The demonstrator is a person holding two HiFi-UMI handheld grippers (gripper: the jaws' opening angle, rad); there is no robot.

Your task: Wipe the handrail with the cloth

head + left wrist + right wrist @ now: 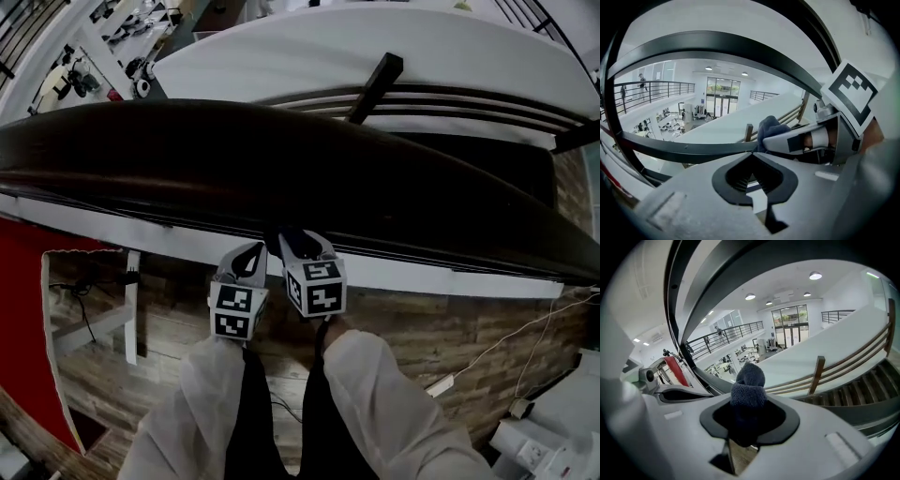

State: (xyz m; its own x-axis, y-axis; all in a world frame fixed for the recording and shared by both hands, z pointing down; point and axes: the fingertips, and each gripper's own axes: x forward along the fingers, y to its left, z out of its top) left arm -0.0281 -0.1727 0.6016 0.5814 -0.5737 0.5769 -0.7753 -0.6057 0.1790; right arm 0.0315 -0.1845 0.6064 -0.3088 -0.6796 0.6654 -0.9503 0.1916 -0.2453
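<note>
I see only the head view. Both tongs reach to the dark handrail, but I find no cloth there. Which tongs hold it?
Observer: The right tongs are shut on the cloth; it is dark blue and knitted.
Operator: And the left ones?
Observer: The left tongs are shut, with nothing between them.
Operator: Does the cloth touch the handrail?
Observer: I cannot tell. The left gripper view shows it poking past the right tongs' tips, near the handrail.
</note>
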